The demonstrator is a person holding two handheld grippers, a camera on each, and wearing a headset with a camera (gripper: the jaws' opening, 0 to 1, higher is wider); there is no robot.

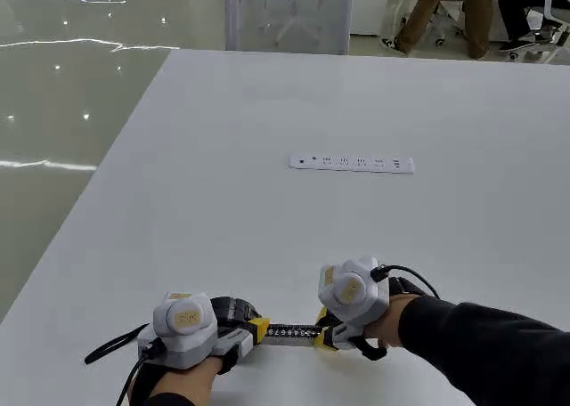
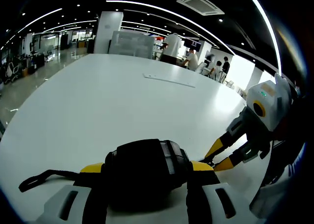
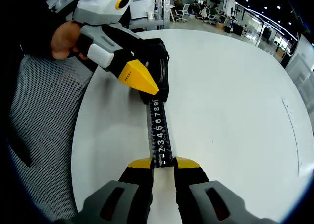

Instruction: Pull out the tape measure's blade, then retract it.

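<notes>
A white power strip (image 1: 352,163) lies on the table (image 1: 223,201), well off at twelve o'clock from my hands and apart from the work. The blade (image 3: 159,130) shows numerals 2 to 9, its end pinched in the narrow jaws of my right gripper (image 3: 163,162). At nine o'clock from it, my left gripper (image 1: 256,330) clamps the black tape measure case (image 2: 147,170), both hands low, facing each other.

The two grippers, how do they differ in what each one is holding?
The left gripper clamps the black case; the right gripper pinches the blade near its end. The left gripper's fingers sit wide apart; the right gripper's nearly meet. Both are tipped in yellow.
</notes>
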